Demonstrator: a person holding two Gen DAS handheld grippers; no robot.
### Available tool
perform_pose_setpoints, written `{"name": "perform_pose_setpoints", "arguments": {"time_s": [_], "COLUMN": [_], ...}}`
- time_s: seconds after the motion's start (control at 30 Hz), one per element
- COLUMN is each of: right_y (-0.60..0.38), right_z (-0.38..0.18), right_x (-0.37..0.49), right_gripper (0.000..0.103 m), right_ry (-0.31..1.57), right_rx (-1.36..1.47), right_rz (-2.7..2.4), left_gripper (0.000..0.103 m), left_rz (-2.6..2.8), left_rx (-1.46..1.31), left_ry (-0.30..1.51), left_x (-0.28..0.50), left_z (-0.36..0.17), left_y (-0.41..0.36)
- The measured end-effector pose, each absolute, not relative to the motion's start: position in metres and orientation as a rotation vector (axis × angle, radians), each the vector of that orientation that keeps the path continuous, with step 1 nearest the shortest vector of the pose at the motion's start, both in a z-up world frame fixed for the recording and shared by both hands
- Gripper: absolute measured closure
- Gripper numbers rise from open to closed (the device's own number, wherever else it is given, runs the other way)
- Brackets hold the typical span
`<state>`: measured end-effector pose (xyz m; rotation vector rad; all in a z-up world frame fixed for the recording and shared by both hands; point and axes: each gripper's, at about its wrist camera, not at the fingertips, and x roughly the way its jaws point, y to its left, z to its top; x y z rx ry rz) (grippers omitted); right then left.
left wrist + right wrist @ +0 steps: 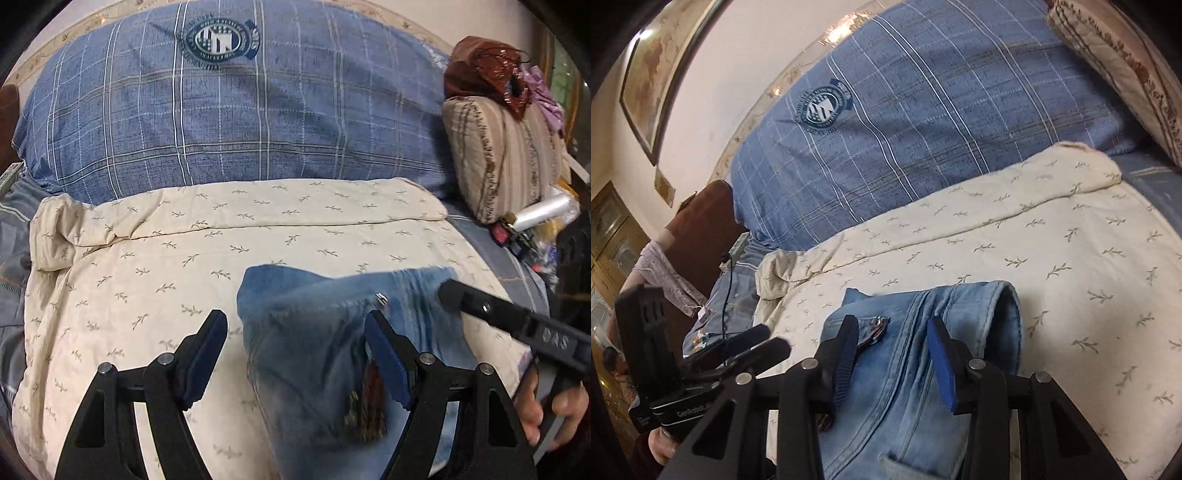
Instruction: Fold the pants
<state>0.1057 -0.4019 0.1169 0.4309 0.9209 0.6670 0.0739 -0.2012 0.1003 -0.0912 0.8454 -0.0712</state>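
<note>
Left wrist view shows the big blue plaid pillow [229,110] at the back of the bed, and in front of it the cream quilt [147,266] with its small leaf sprigs. A striped beige cushion [498,155] leans at the right edge. On the quilt lie the jeans [314,332], light blue denim, bunched in a folded heap near me. My left gripper [295,325] stands with its jaws wide apart; one pad is over bare quilt, the other against the denim, nothing pinched between them. In the right wrist view my right gripper [894,332] hangs above the jeans, jaws half parted, and I cannot tell whether they touch the cloth. A metal button [381,297] shows on the denim.
</note>
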Motion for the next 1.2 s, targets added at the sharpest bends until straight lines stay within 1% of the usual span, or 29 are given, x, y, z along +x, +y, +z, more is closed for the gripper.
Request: {"name": "perform_pose_setpoints", "arguments": {"time_s": [0.2,0.33,0.5,0.57,0.63,0.77,0.9,1.03,1.2], "right_y": [-0.397,-0.393,-0.392,-0.39,-0.387,-0.389,-0.402,-0.408,-0.407], "right_z": [0.091,0.07,0.053,0.052,0.051,0.059,0.078,0.108,0.128], "right_x": [0.123,0.126,0.133,0.136,0.138,0.133,0.114,0.083,0.044], "right_gripper": [0.061,0.063,0.062,0.063,0.063,0.063,0.061,0.061,0.061], "right_ry": [0.97,1.031,1.092,1.1,1.095,1.087,1.058,0.976,0.925], "right_rx": [0.437,0.38,0.379,0.361,0.339,0.349,0.383,0.327,0.273], "right_rz": [0.633,0.63,0.63,0.629,0.625,0.627,0.657,0.74,0.816], "left_gripper": [0.025,0.025,0.017,0.009,0.005,0.007,0.009,0.009,0.009], "left_rz": [-0.063,-0.061,-0.026,-0.022,-0.021,-0.04,-0.057,-0.097,-0.108], "left_rx": [-0.11,-0.081,0.0,-0.046,-0.122,-0.182,-0.255,-0.186,-0.101], "left_ry": [0.925,0.954,1.031,1.065,1.101,1.077,1.018,0.939,0.895], "left_x": [0.105,0.106,0.118,0.125,0.13,0.119,0.092,0.057,0.015], "left_z": [0.07,0.046,0.024,0.019,0.013,0.022,0.046,0.071,0.071], "left_y": [-0.203,-0.209,-0.217,-0.212,-0.202,-0.196,-0.192,-0.2,-0.208]}}
